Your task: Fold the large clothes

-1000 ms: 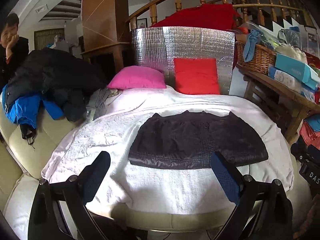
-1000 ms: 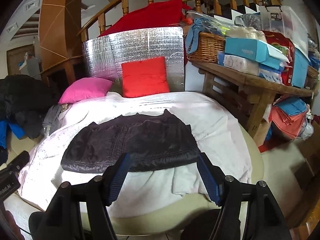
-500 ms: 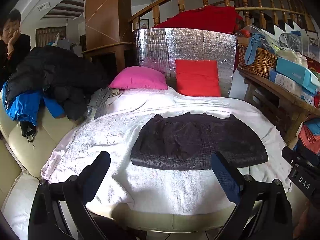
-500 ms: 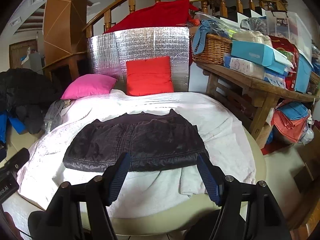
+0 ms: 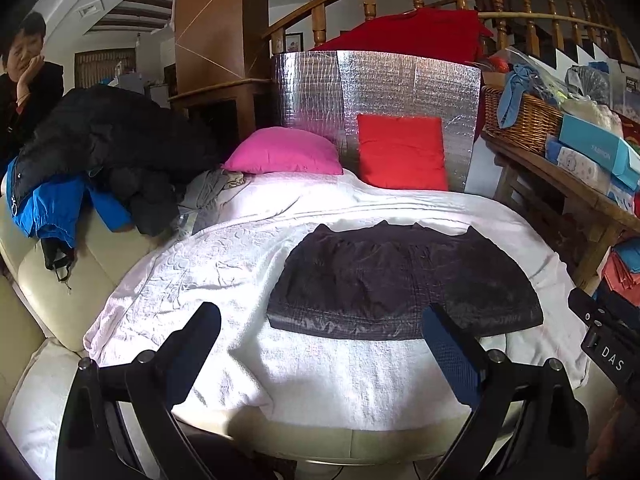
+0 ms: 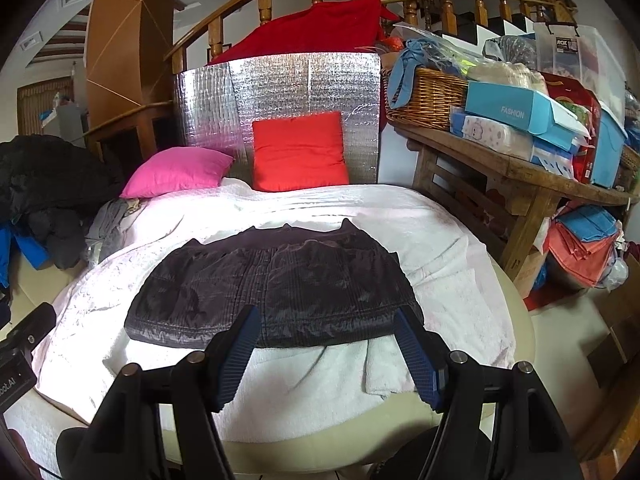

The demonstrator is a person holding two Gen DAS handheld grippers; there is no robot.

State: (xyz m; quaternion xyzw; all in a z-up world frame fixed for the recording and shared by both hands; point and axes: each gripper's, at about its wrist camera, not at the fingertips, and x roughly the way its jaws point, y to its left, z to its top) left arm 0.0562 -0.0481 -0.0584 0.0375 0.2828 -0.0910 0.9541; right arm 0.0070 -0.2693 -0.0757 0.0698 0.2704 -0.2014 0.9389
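Fingers spread, empty: left gripper (image 5: 320,340) | right gripper (image 6: 326,336) | both angled down before dark garment (image 5: 400,280)

One dark garment (image 5: 404,280) lies flat at the centre of the frame. Two cushions are behind it: one pink cushion (image 5: 282,151) and one red cushion (image 5: 402,152). One wicker basket (image 5: 520,120) is at the upper right. One person (image 5: 28,76) is at the upper left. Two grippers are visible: the left gripper (image 5: 320,344) and the right gripper (image 6: 326,346).
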